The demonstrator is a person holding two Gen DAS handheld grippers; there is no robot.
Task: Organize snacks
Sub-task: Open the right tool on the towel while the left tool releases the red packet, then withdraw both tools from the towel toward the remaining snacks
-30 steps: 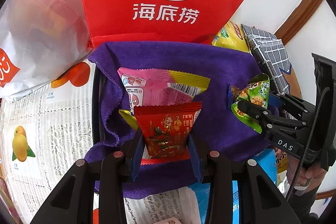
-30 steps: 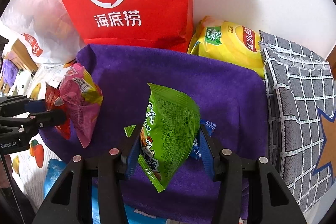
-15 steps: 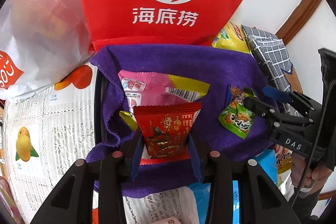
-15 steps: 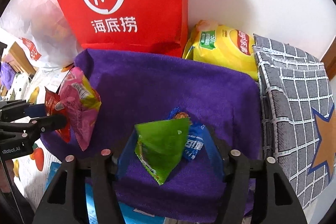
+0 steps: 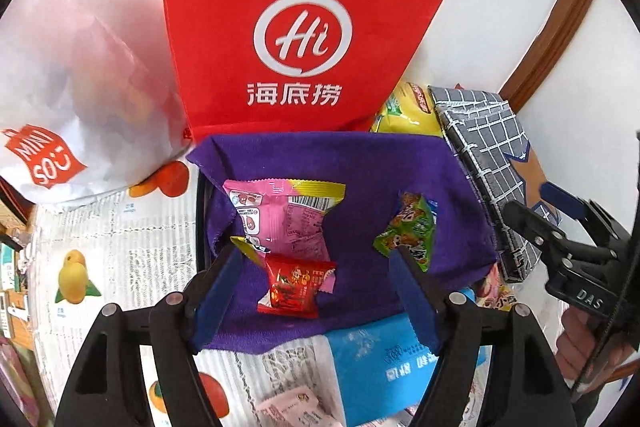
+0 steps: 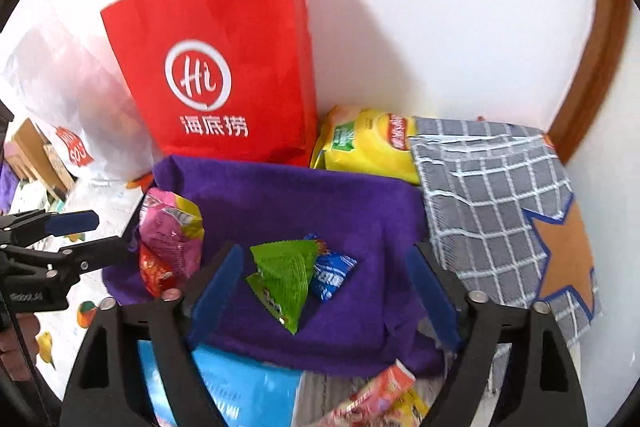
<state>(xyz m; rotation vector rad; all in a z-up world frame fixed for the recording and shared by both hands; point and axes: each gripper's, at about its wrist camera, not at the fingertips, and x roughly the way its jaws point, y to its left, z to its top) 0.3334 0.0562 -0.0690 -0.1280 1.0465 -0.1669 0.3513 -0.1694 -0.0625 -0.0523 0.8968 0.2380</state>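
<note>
A purple cloth [image 5: 360,167] lines a black-rimmed tray. On it lie a pink packet [image 5: 280,215] and, in front of it, a small red packet [image 5: 296,287]. My left gripper [image 5: 315,253] hangs above them with its jaws opening; the red packet sits below the gap, untouched. A green packet [image 6: 284,279] rests on the cloth [image 6: 300,195], partly over a small blue packet [image 6: 334,275]. Above these, my right gripper [image 6: 326,251] has its jaws opening and holds nothing. Each gripper shows in the other's view: the left gripper [image 6: 108,231] at left, the right gripper [image 5: 532,203] at right.
A red paper bag [image 6: 224,67] stands against the wall behind the tray, a white plastic bag [image 5: 80,87] to its left. A yellow chips bag [image 6: 368,143] and a grey checked cloth [image 6: 492,195] lie right. A blue pack [image 5: 384,359] and loose packets sit at the front on a fruit-print cover [image 5: 120,247].
Both grippers opened and rose. The left let go of the red packet, which now lies on the cloth. The right let go of the green packet, which dropped flat beside the blue one.
</note>
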